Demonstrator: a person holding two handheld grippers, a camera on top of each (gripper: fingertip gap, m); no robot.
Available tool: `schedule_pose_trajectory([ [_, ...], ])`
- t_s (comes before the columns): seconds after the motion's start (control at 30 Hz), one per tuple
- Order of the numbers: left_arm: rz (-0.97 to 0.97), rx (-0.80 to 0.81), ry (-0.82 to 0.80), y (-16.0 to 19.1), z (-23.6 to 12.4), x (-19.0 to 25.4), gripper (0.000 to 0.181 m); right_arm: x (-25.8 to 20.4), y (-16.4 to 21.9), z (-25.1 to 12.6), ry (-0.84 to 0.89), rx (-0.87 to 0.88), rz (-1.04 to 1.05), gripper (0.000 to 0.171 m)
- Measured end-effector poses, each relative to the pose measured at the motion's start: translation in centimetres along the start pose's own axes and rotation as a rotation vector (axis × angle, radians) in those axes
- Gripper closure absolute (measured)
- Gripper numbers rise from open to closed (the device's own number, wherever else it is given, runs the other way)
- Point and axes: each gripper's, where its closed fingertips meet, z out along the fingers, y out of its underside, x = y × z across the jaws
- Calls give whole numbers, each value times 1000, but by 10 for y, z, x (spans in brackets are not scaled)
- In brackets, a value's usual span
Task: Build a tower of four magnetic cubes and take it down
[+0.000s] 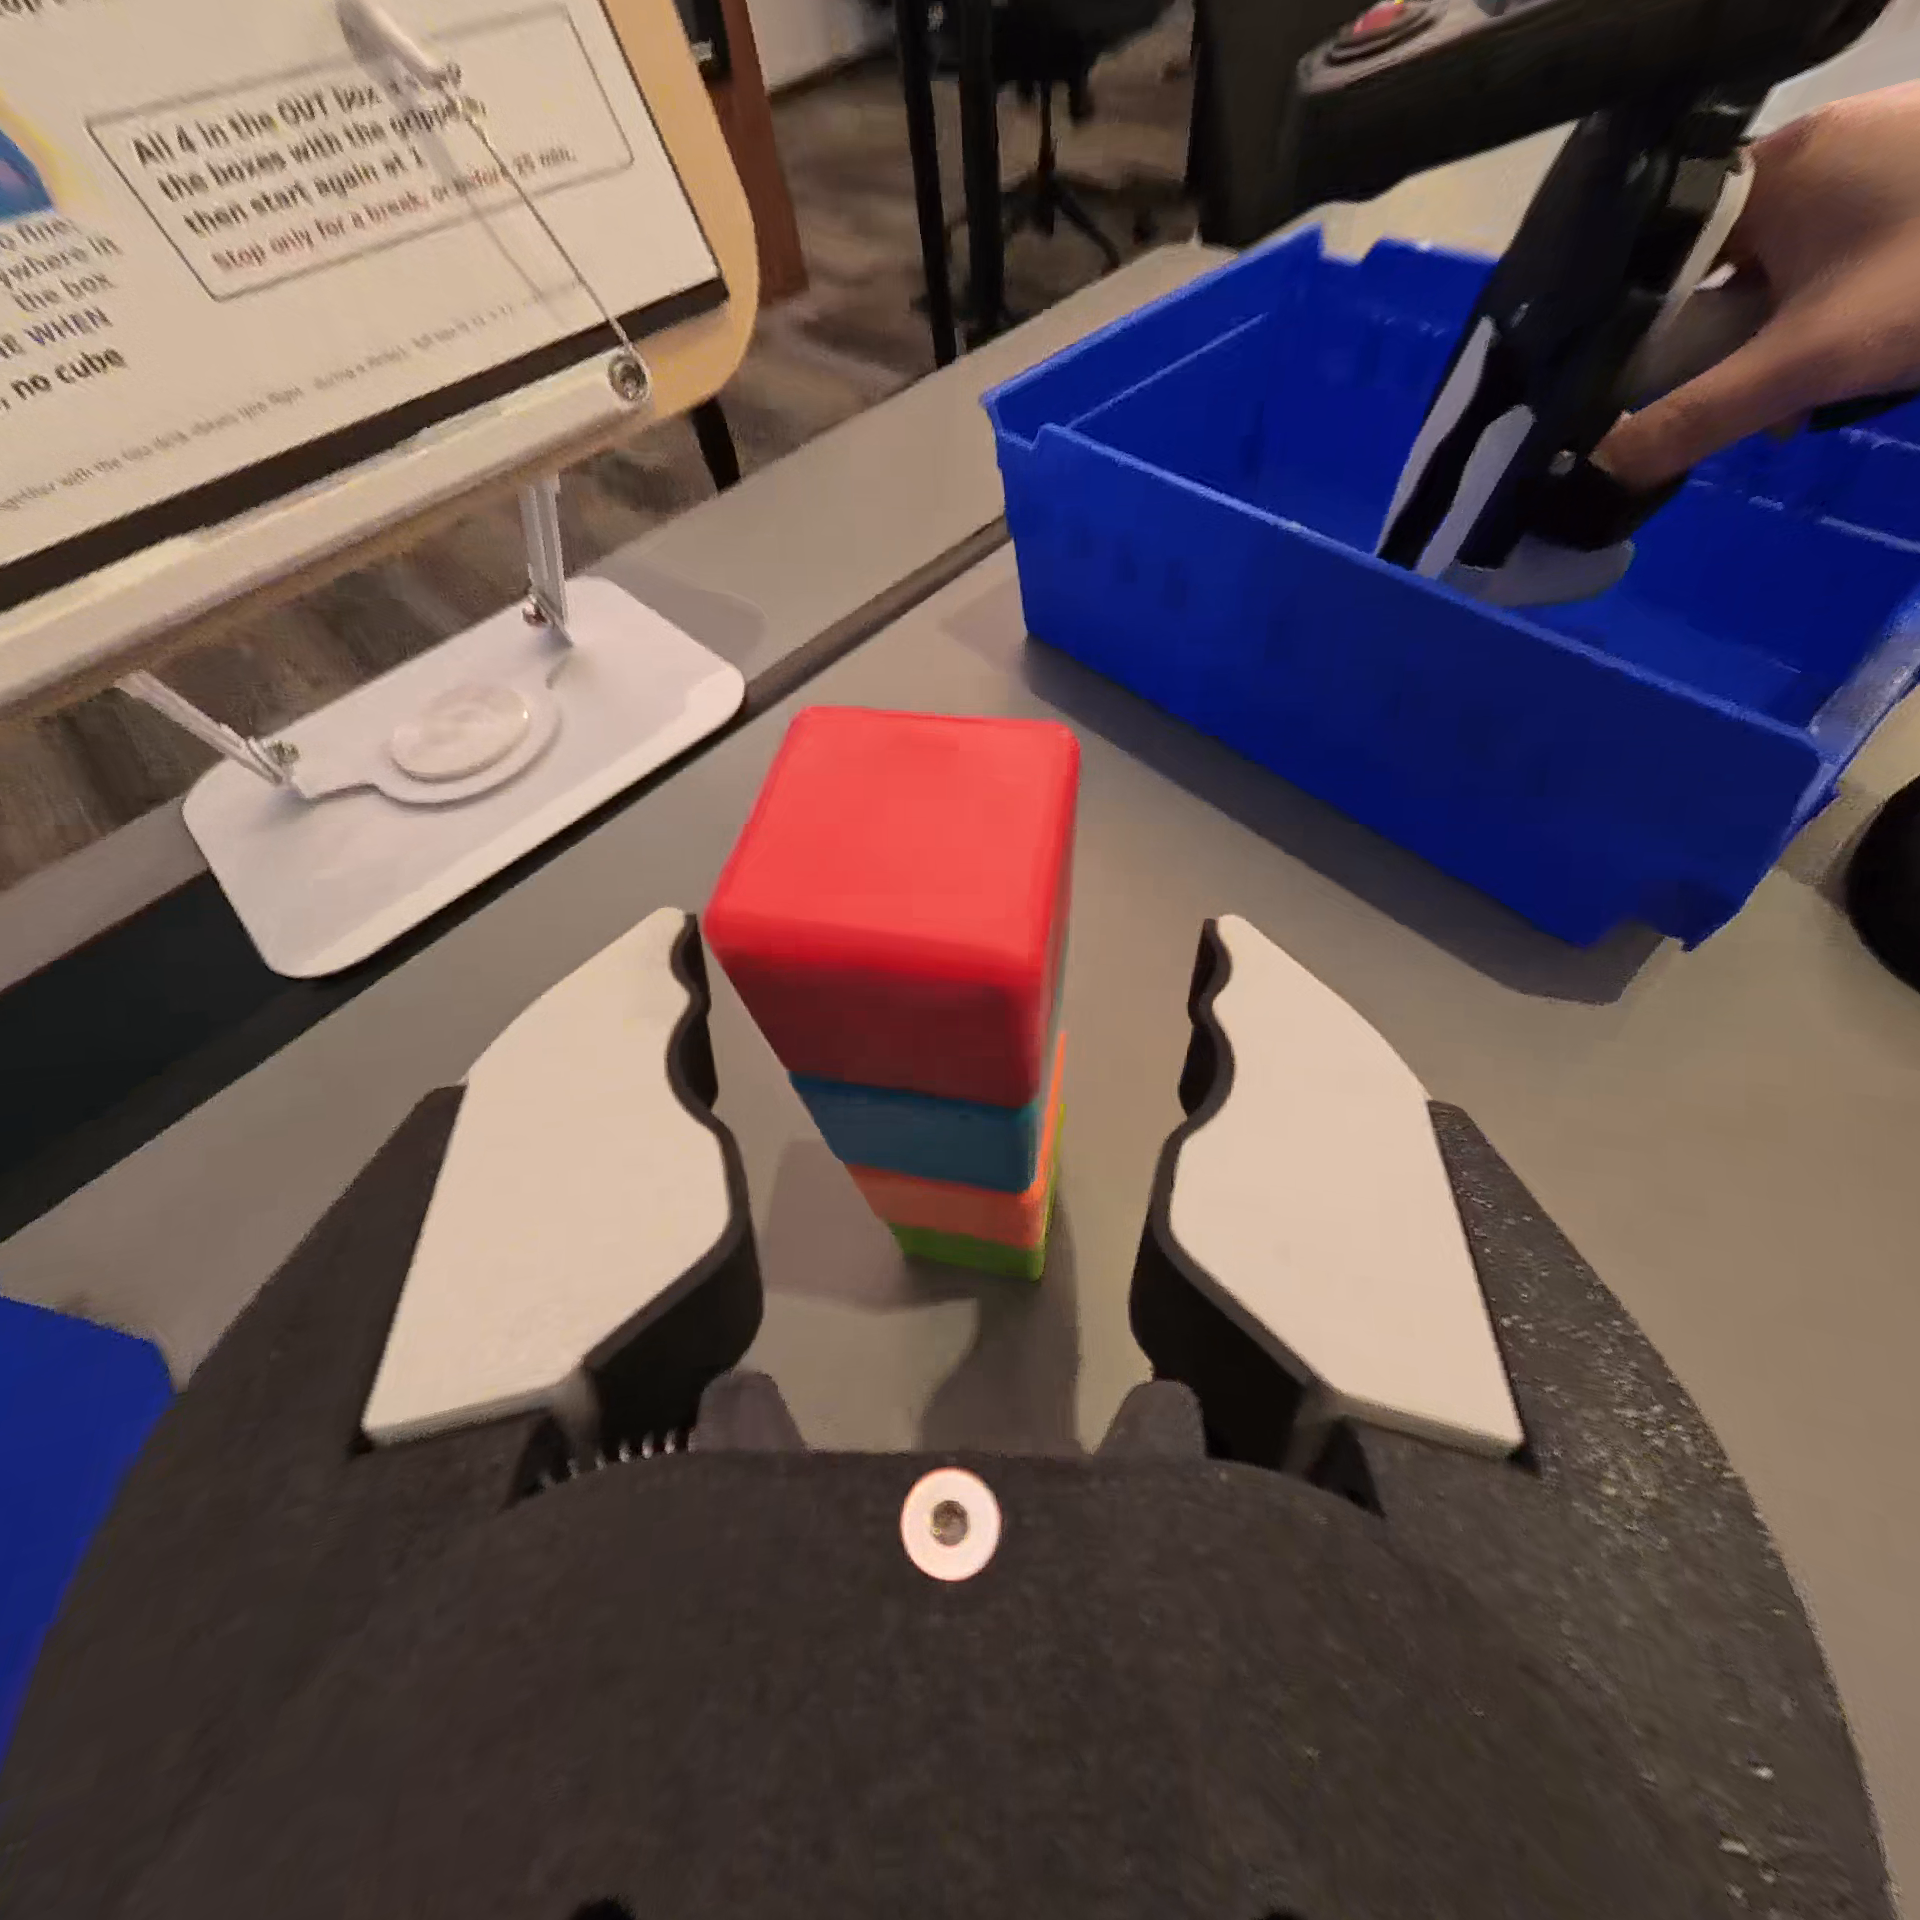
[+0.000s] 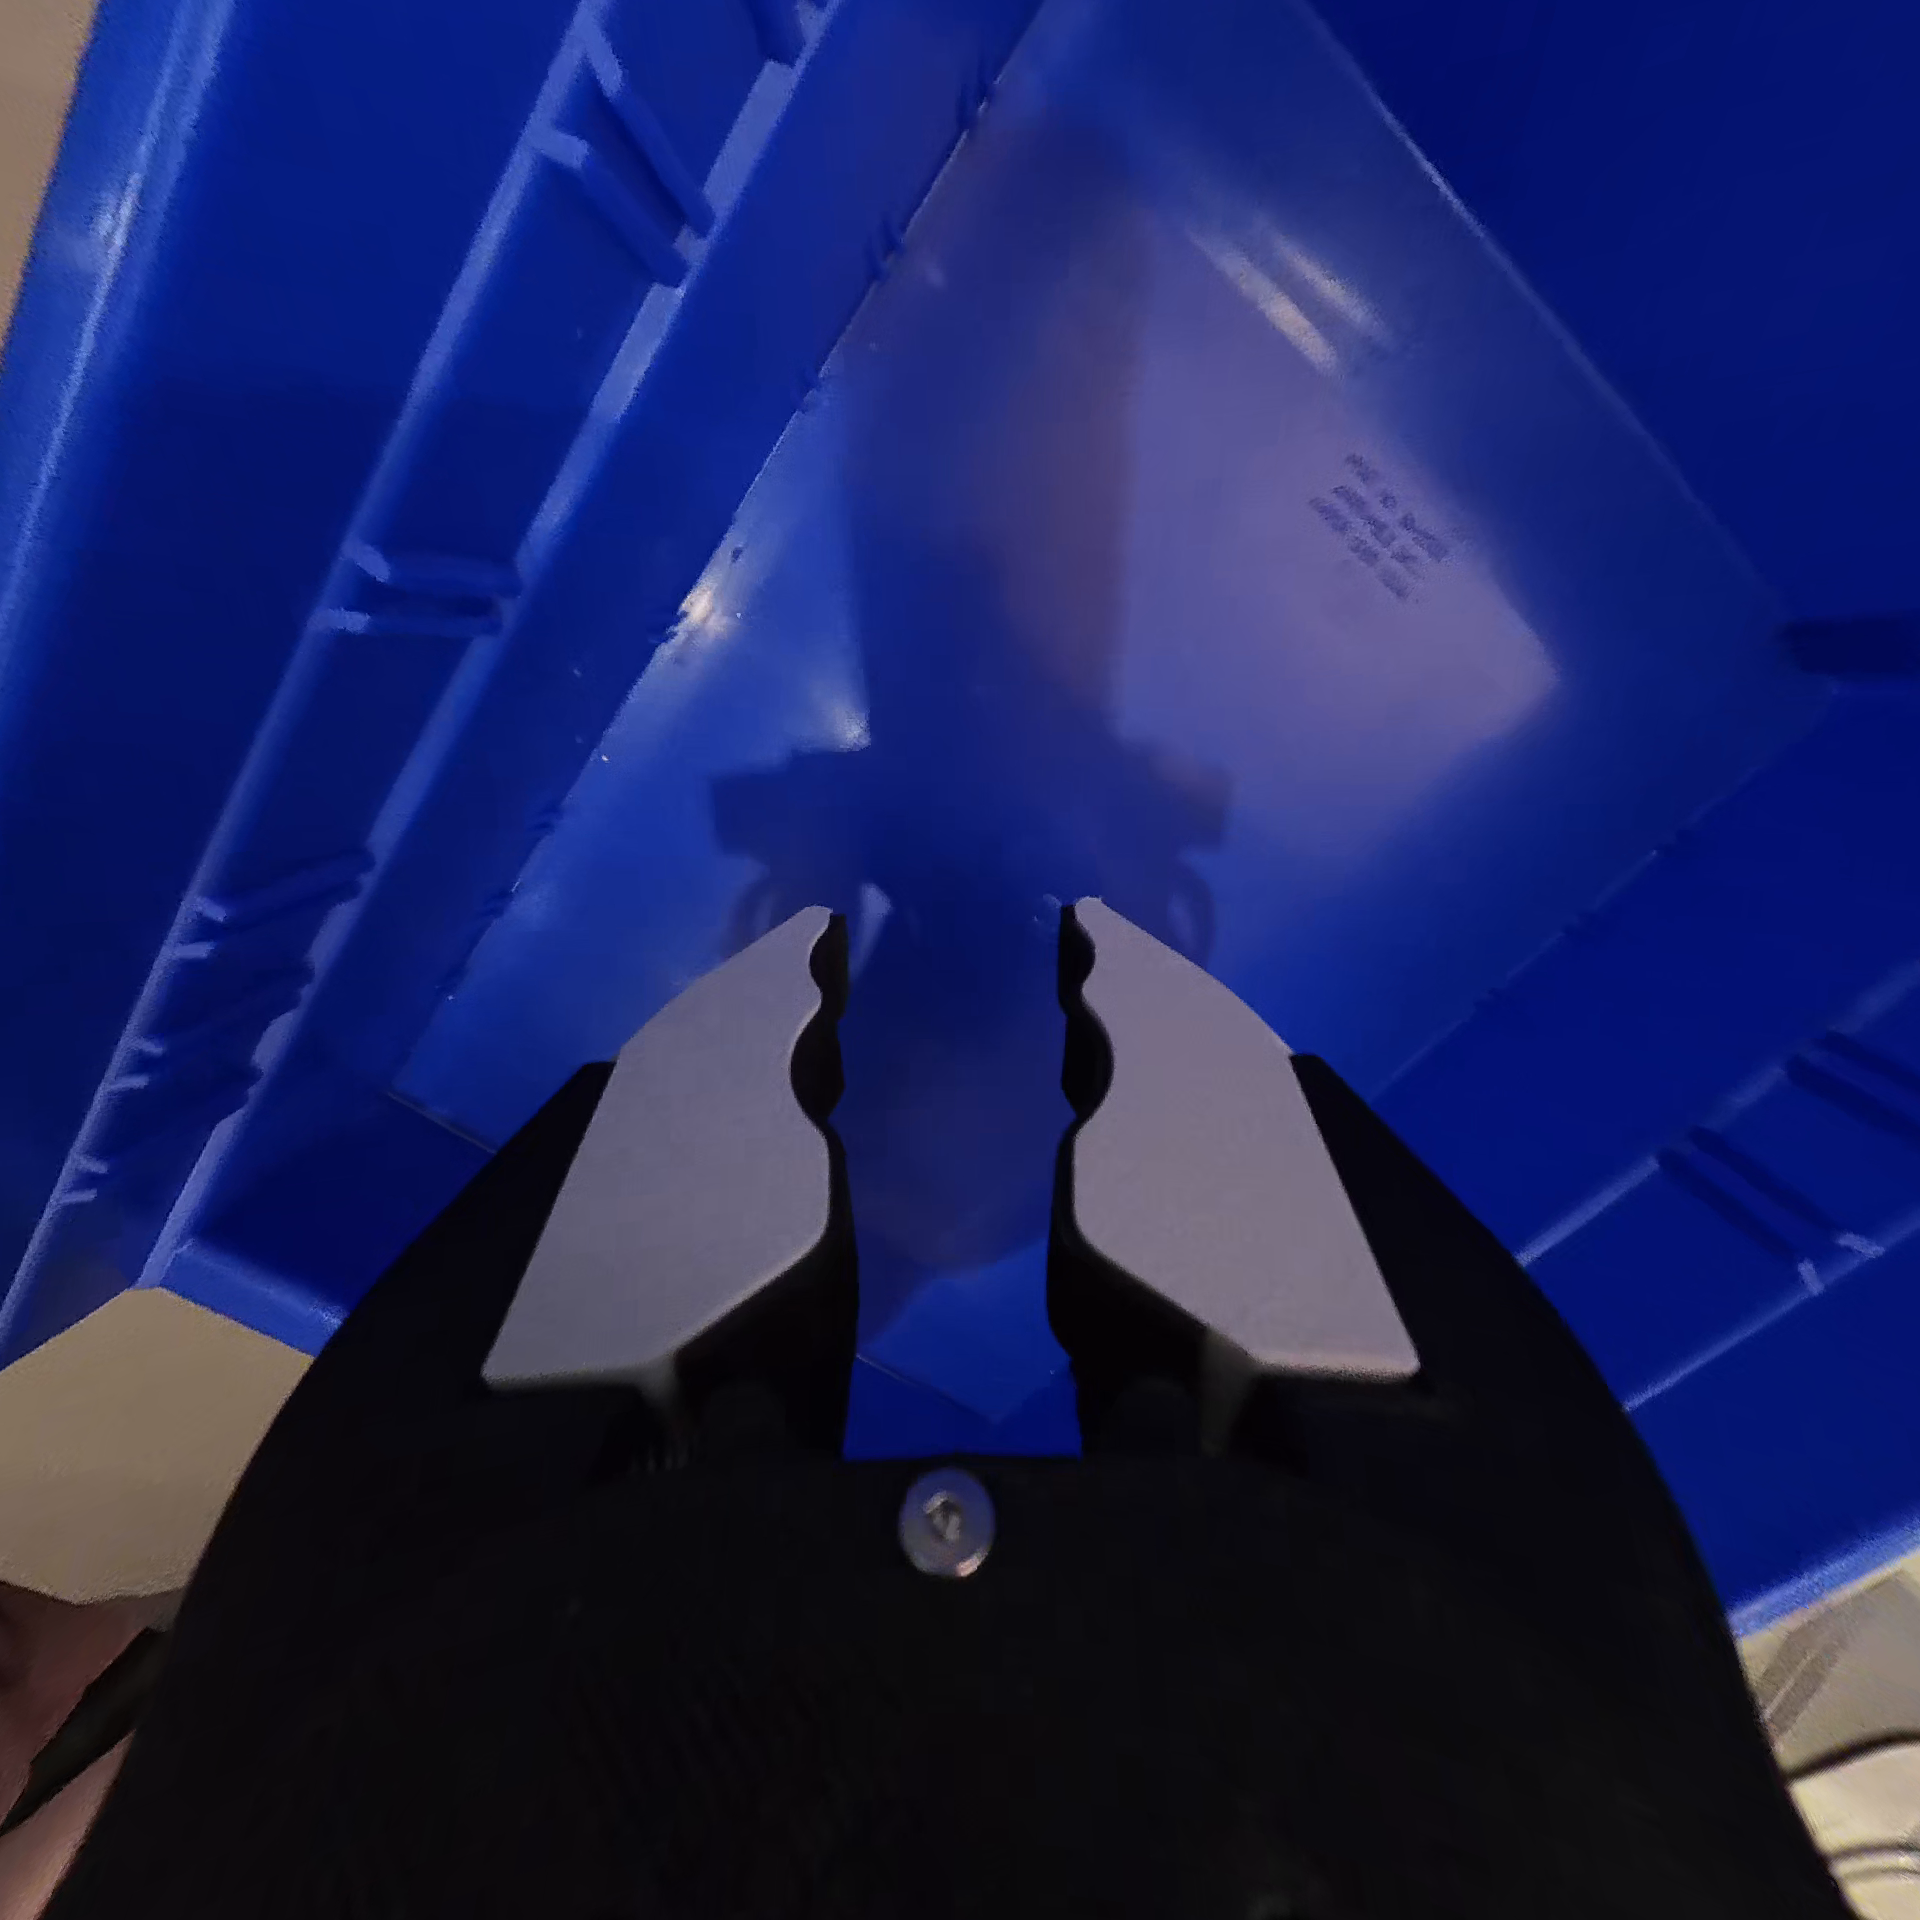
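Note:
A tower of cubes stands on the grey table in the left wrist view: a red cube (image 1: 894, 894) on top, then a blue cube (image 1: 925, 1138), an orange cube (image 1: 961, 1210) and a green cube (image 1: 971, 1255) at the bottom. My left gripper (image 1: 945, 940) is open, its fingers on either side of the red cube and apart from it. My right gripper (image 2: 945, 914) is open and empty, pointing down into a blue bin (image 2: 312, 520). It also shows in the left wrist view (image 1: 1455, 540), held by a hand (image 1: 1787, 312).
The blue bin (image 1: 1351, 727) sits at the right on the table. A white stand (image 1: 468, 769) holding an instruction sheet (image 1: 312, 208) is at the left. Another blue object (image 1: 62, 1507) shows at the lower left edge. A chair and tripod legs are beyond the table. The red cube (image 1: 894, 894) is closer to my left gripper, around 5 centimeters from its tips; the right tips are 30 centimeters off.

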Motion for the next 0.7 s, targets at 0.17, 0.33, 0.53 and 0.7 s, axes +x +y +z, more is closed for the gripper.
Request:
schedule_pose_trajectory([
  [0.17, 62, 102, -171, 17, -7, -19, 95, 5, -4, -9, 6, 44, 12, 130],
  [0.33, -15, 129, -65, 17, 5, -8, 95, 1, -4, -12, 8, 58, -7, 129],
  [0.53, -145, 176, 5, 22, 9, -11, 105, -1, -18, -31, 44, 158, -36, 131],
  [0.7, -134, 197, 105, 22, 13, -2, 110, -3, -39, -71, 138, 319, -72, 133],
])
